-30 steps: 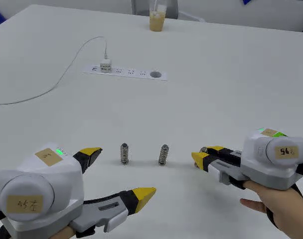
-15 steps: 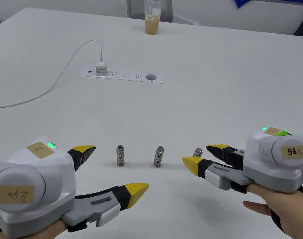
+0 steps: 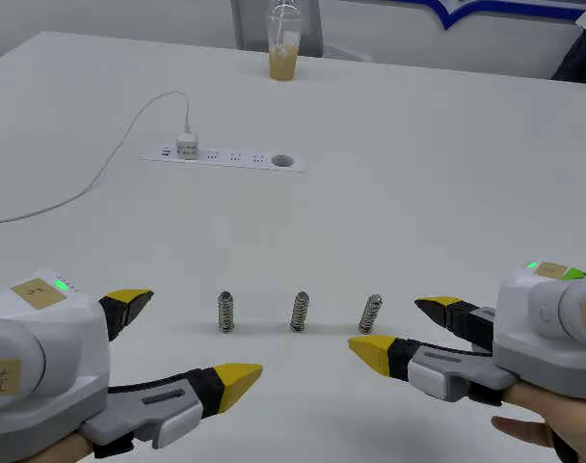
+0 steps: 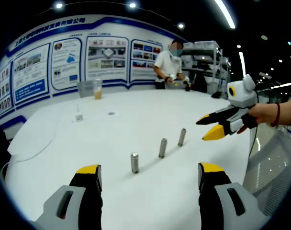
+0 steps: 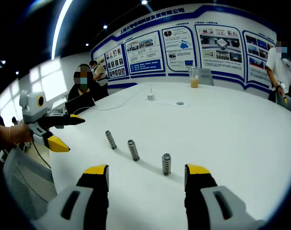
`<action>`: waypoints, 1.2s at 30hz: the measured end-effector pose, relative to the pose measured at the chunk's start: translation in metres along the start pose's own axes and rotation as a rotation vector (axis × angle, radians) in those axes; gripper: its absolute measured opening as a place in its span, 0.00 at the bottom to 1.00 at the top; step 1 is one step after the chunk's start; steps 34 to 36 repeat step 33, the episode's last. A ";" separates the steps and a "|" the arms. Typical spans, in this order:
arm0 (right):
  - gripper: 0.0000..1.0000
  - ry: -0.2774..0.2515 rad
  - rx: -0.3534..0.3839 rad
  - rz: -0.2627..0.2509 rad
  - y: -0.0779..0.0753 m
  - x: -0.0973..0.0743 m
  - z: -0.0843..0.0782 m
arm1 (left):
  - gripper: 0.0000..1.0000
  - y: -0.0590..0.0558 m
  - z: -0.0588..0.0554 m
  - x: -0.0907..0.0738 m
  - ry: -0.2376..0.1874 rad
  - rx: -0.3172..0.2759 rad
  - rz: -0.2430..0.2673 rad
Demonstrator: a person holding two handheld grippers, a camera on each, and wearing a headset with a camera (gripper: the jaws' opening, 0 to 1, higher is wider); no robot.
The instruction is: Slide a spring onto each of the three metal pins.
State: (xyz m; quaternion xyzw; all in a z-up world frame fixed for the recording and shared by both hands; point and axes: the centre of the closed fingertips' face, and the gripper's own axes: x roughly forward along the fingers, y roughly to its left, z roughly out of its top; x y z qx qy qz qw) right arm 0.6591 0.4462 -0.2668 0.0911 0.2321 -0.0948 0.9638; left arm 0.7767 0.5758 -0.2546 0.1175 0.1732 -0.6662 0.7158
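Bottom left of the head view: left gripper (image 3: 182,340), claw spread wide, nothing in it. Bottom right: right gripper (image 3: 406,330), equally wide and empty, its tips near the right-hand spring (image 3: 371,313) but not touching.

Mid-frame, a row on the white table (image 3: 447,193): left spring (image 3: 226,312), middle spring (image 3: 300,311), then the right-hand one. All stand upright, so I judge each already sits over one of the pins, which are hidden inside the coils.

They look light and small, squashy along the axis, quick to slip or tip. I'd pinch gently across the mid-coils.

The gripper views give me the row side-on, with clear gaps between springs and the opposite gripper held above the table; the head view flattens that height.

Farther up: power strip (image 3: 237,157) with its cable (image 3: 100,174). Top centre: a cup (image 3: 282,48).
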 end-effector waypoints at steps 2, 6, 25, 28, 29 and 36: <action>0.68 -0.001 0.000 0.006 0.003 -0.002 0.001 | 0.84 0.001 -0.002 -0.002 0.019 -0.013 0.004; 0.71 -0.006 0.009 0.009 0.007 -0.009 0.002 | 0.85 0.001 -0.005 -0.007 0.034 -0.016 0.009; 0.82 0.029 0.007 -0.008 0.024 -0.031 -0.019 | 0.86 -0.004 -0.012 -0.026 0.042 -0.012 0.041; 0.83 0.015 0.011 -0.014 0.027 -0.033 -0.018 | 0.86 -0.005 -0.014 -0.028 0.048 -0.019 0.044; 0.83 0.014 0.012 -0.016 0.027 -0.034 -0.018 | 0.86 -0.005 -0.015 -0.028 0.050 -0.022 0.044; 0.83 0.024 0.018 -0.043 0.025 -0.034 -0.021 | 0.86 -0.006 -0.012 -0.029 0.040 -0.021 0.046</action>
